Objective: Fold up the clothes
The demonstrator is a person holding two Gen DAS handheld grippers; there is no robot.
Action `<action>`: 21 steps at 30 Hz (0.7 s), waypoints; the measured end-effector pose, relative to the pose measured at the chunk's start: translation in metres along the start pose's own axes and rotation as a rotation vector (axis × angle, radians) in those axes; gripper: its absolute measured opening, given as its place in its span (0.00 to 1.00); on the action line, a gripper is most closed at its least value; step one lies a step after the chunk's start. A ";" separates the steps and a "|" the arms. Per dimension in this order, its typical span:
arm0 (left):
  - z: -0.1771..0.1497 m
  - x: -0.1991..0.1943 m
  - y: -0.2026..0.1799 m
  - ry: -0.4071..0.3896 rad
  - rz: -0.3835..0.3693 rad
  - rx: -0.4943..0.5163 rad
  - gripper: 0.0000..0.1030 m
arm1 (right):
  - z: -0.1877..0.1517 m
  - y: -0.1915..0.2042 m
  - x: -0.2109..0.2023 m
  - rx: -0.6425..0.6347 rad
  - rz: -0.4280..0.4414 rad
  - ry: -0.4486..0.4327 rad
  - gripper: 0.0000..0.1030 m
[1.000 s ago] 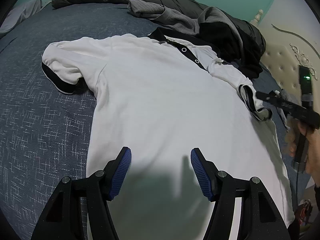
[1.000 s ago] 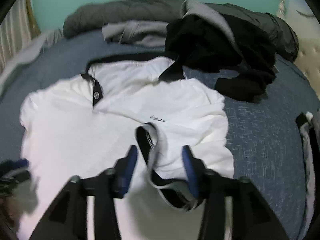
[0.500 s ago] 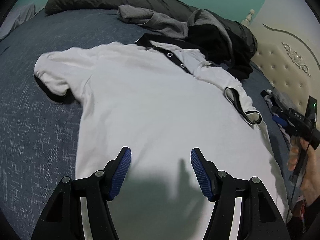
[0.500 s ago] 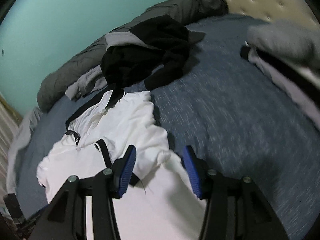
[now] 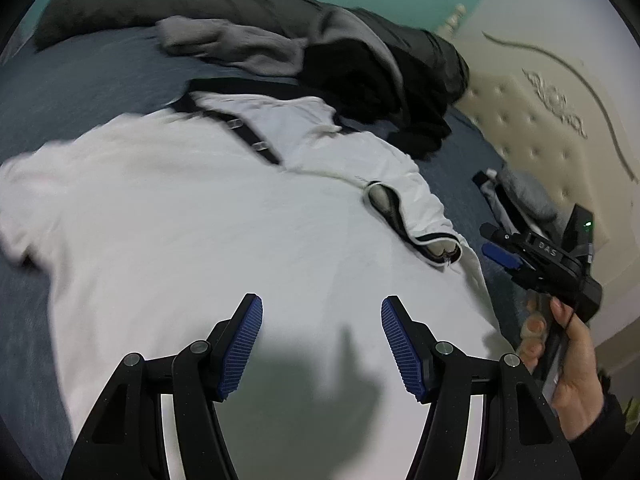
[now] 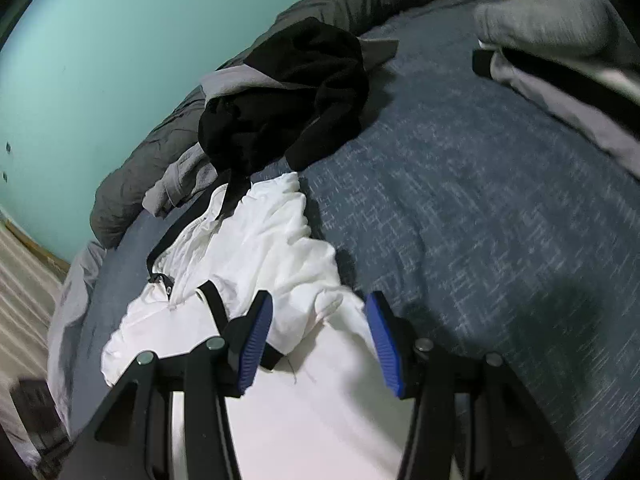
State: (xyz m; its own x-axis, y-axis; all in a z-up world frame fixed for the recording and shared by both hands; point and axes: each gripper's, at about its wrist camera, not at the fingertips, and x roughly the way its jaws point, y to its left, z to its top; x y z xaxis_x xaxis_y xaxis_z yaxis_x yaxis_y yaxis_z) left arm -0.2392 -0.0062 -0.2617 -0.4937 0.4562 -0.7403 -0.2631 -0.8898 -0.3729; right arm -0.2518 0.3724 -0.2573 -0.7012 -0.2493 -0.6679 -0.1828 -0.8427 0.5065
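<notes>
White polo shirt with black collar and cuffs (image 5: 192, 232) lies spread on the dark blue bed (image 6: 500, 208); left tongs (image 5: 322, 340) have drifted nearer its collar, jaws apart; right tongs (image 6: 320, 334), also apart and empty, have swung off the folded sleeve toward the shirt's right edge.

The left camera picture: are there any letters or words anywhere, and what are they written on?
"DAS": pale letters on the black body of the right hand-held gripper, seen in the left wrist view.
Small dark script on the chest of the white polo shirt, near the folded sleeve: too small and blurred to read.
A green light glows on the device by the person's hand; it is a light, not text.
Nothing else readable in either view.
</notes>
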 end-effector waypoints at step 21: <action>0.102 0.119 -0.055 0.144 0.014 0.066 0.83 | 0.003 -0.004 0.040 -0.131 -0.060 0.193 0.48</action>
State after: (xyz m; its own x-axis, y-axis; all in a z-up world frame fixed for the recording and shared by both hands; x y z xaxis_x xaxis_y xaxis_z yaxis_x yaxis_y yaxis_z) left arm -0.3679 0.0982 -0.2719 -0.3745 0.4336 -0.8196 -0.3133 -0.8911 -0.3283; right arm -0.2806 0.3673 -0.2843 -0.5449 -0.2724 -0.7930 -0.1203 -0.9106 0.3955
